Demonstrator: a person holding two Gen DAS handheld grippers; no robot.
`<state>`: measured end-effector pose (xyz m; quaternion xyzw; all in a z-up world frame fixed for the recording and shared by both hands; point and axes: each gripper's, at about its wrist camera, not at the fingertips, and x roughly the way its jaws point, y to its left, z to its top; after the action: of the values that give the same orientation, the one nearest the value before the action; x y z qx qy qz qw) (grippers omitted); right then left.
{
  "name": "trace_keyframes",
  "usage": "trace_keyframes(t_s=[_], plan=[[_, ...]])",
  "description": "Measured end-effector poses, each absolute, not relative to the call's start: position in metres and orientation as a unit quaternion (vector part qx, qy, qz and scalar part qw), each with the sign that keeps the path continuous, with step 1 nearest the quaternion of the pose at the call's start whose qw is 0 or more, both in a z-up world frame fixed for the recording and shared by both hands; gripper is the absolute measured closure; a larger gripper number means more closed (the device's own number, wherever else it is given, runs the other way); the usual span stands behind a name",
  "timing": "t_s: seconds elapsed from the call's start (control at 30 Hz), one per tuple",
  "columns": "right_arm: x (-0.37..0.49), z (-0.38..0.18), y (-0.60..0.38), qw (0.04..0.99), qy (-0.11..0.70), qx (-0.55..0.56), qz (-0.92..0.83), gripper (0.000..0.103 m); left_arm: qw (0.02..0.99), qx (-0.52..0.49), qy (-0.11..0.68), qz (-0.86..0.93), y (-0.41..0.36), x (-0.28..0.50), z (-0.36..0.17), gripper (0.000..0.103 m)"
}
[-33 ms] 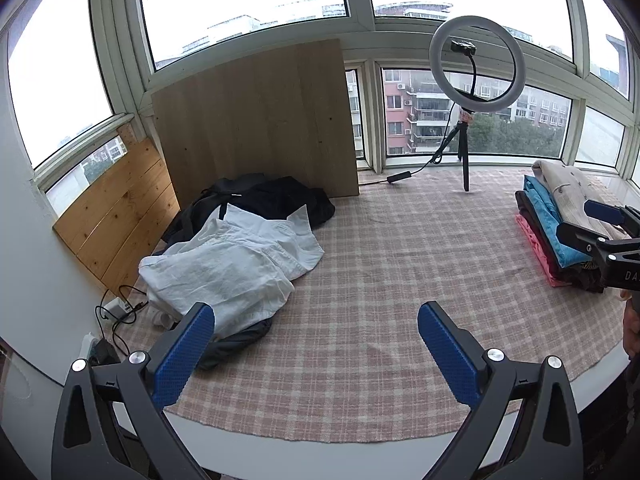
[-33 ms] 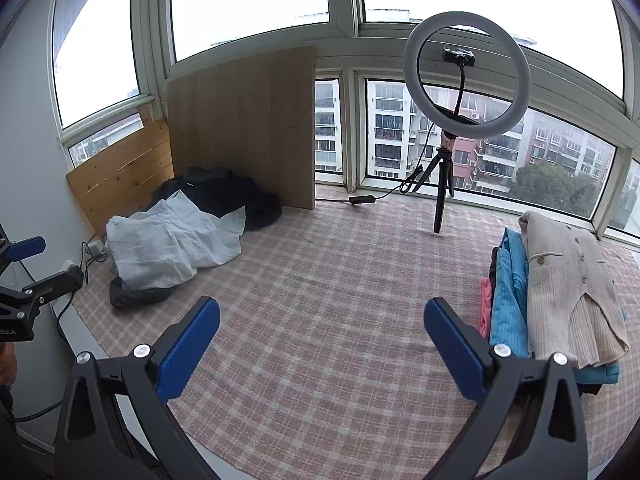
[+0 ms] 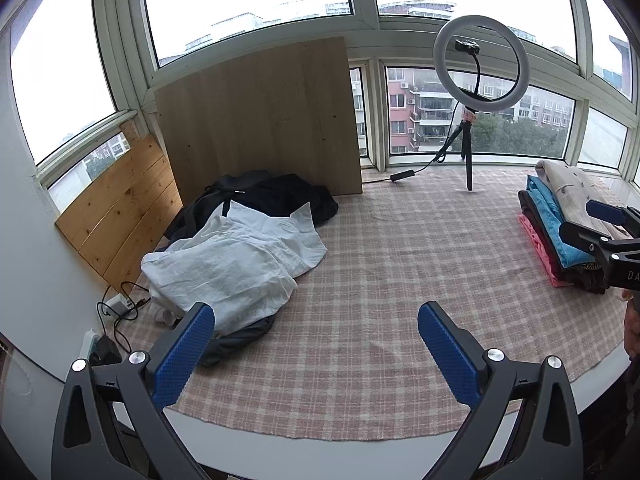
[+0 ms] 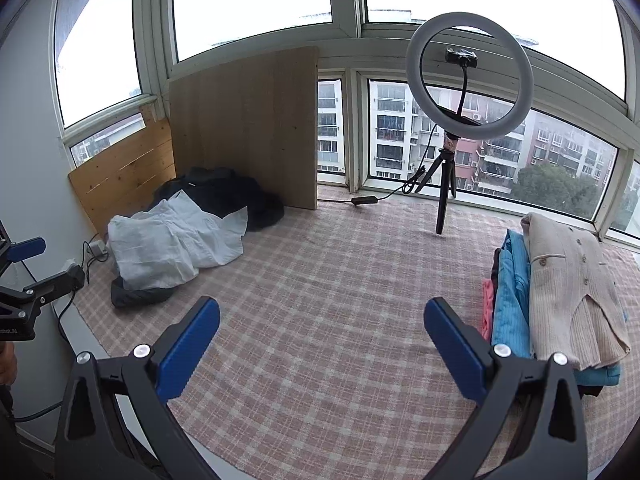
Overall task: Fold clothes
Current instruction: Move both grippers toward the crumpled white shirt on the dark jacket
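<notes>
Two empty grippers above a checked cloth [image 3: 380, 280]

A crumpled white shirt [image 3: 236, 264] lies far left on dark clothes [image 3: 272, 196]; a folded stack [image 4: 560, 296] sits right. The left gripper [image 3: 316, 344] and right gripper [image 4: 322, 338] hover with jaws wide apart.

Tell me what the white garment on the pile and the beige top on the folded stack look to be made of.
White garment: looks like thin woven cotton or linen, matte; it lies rumpled with many fine, sharp creases. Beige top: looks knitted, probably wool or acrylic; vertical ribbing shows, with a buttoned front, soft and matte. Neither fibre can be confirmed from these views.
</notes>
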<state>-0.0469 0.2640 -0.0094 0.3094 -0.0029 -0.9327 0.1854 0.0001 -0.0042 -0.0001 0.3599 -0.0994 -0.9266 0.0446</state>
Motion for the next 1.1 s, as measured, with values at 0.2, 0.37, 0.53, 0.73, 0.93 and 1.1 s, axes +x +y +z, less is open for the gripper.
trace_keyframes(t_s=[0.2,0.37,0.53,0.73,0.93,1.1], plan=[[-0.038,-0.009,0.238,0.198,0.041,0.302,-0.932,0.0,0.069,0.37,-0.061,-0.924,-0.02,0.0,-0.001,0.001],[-0.052,-0.014,0.222,0.23,0.054,0.316,-0.919,0.0,0.12,0.369,-0.042,-0.921,-0.055,0.021,-0.004,0.001],[-0.058,-0.019,0.213,0.26,0.031,0.3,-0.917,0.0,0.167,0.376,-0.022,-0.911,-0.093,0.032,-0.004,0.001],[-0.072,-0.022,0.183,0.273,0.04,0.311,-0.909,0.0,0.204,0.377,-0.006,-0.904,-0.138,0.037,-0.001,0.001],[-0.092,-0.027,0.15,0.281,0.034,0.333,-0.899,0.0,0.222,0.372,-0.001,-0.901,-0.181,0.033,0.004,0.001],[-0.114,-0.024,0.117,0.269,0.02,0.347,-0.898,0.0,0.212,0.368,0.006,-0.906,-0.22,0.012,0.008,0.001]])
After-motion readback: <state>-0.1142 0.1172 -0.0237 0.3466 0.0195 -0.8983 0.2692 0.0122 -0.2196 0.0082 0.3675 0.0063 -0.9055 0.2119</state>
